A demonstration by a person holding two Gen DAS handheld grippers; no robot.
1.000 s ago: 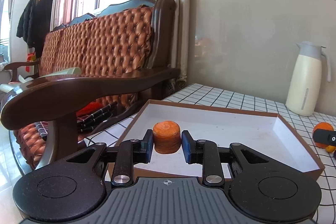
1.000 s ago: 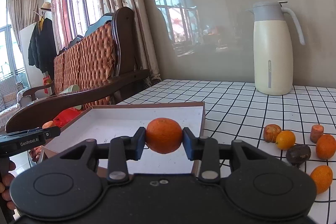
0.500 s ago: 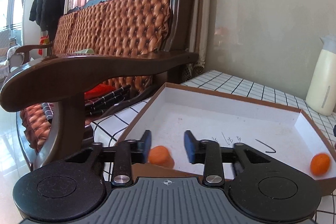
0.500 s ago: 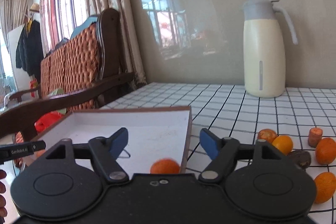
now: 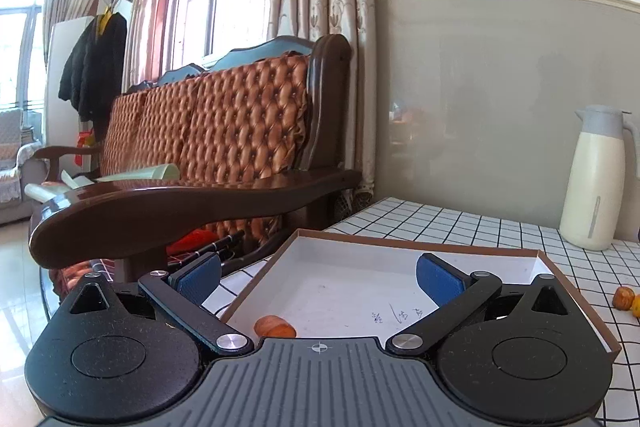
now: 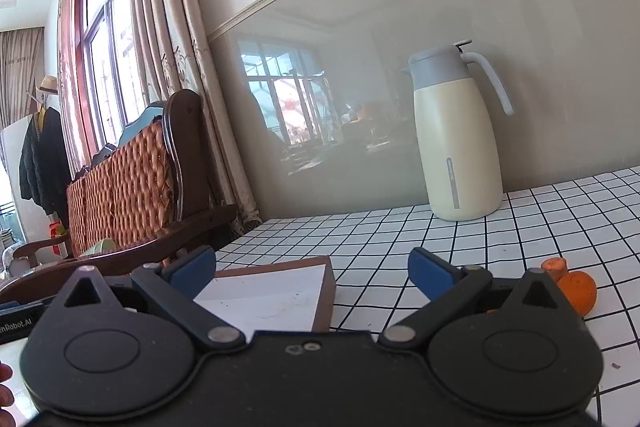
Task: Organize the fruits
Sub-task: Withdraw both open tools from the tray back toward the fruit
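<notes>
The shallow brown box (image 5: 400, 247) with a white floor lies on the checked tablecloth. An orange carrot stub (image 5: 275, 326) rests on the box floor near its front corner, just below my left gripper (image 5: 318, 279). That gripper's jaws are opening wide with nothing between them. My right gripper (image 6: 313, 271) hovers over the box's right corner (image 6: 325, 291), its jaws also opening and empty. The orange it held is hidden from both views. Loose on the cloth to the right lie an orange (image 6: 578, 291) and another carrot stub (image 6: 554, 265).
A cream thermos jug (image 6: 456, 147) stands at the back by the wall. A wooden sofa armrest (image 5: 180, 203) runs close along the table's left side. More small fruit (image 5: 624, 298) lies right of the box. A person's fingers (image 6: 4, 395) show at the left edge.
Both grippers went from shut to wide open. The left let the carrot stub drop into the box; the right let its orange drop in, then swung right.
</notes>
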